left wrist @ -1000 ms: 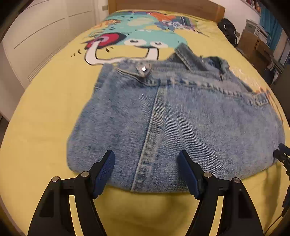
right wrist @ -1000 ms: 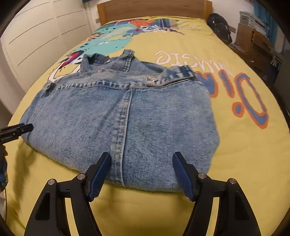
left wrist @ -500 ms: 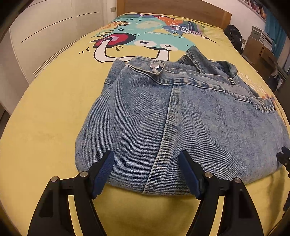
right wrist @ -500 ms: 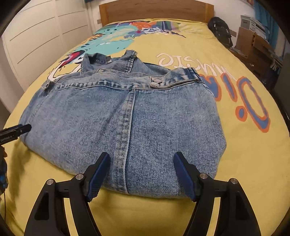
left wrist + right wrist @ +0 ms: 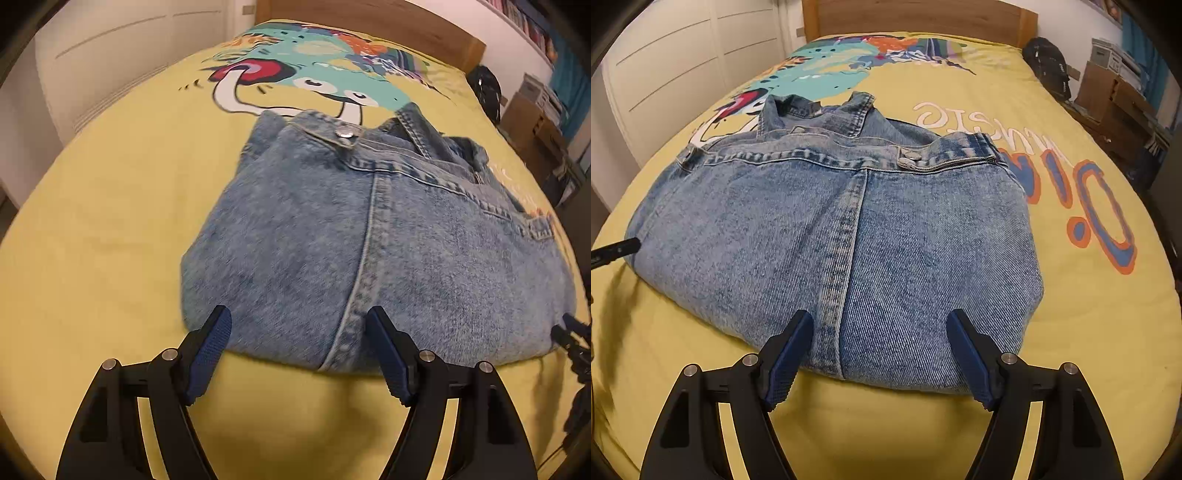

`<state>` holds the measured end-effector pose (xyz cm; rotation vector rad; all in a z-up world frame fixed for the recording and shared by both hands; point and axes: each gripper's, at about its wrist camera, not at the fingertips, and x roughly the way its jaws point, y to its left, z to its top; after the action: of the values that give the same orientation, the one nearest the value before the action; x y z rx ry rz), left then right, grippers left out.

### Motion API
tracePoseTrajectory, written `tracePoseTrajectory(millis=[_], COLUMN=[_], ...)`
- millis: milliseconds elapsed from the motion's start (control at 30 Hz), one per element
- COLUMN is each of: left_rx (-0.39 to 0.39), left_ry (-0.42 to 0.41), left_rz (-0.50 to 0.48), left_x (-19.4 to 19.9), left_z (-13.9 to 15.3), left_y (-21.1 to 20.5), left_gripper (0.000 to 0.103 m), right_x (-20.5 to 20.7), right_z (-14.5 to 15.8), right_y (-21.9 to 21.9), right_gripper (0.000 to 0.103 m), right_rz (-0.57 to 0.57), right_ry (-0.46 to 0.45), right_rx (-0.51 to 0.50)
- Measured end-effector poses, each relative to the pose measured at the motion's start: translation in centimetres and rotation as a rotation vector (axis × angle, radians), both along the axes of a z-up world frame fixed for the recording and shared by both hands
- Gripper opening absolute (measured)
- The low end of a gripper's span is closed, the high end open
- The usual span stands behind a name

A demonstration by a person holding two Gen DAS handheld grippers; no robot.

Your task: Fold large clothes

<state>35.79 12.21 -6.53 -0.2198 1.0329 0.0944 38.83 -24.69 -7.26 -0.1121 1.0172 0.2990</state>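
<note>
Looking over the yellow bedspread toward the wooden headboard: folded denim jacket ahead, my left gripper and right gripper both spread wide, holding nothing.

A bed with a yellow cover printed with a cartoon and lettering fills the room's middle. Its wooden headboard stands against a white wall. White wardrobe doors line the left side. On the right are a black bag, cardboard boxes and a teal curtain.
</note>
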Motion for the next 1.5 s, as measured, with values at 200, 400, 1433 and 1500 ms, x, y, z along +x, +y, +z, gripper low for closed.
tracePoseTrajectory(millis=[200, 400, 1433, 1500], left_rx=[-0.08, -0.101, -0.641, -0.666], left_ry=[0.003, -0.001, -0.075, -0.095], left_rz=[0.058, 0.088, 0.312, 0.338], left_x=[-1.7, -3.6, -0.8, -0.6], left_z=[0.6, 1.4, -2.0, -2.2], left_y=[2.0, 2.8, 4.5, 5.1], left_gripper=[0.07, 0.07, 0.07, 0.07], right_x=[-0.8, -2.2, -6.3, -6.2], right_z=[0.5, 0.9, 2.2, 1.9], right_y=[0.2, -0.3, -8.8, -9.3], right_gripper=[0.077, 0.077, 0.077, 0.077], right_rz=[-0.011, -0.023, -0.162, -0.172], right_ry=[-0.003, -0.007, -0.041, -0.037], right_rx=[-0.03, -0.015, 0.075, 0.078])
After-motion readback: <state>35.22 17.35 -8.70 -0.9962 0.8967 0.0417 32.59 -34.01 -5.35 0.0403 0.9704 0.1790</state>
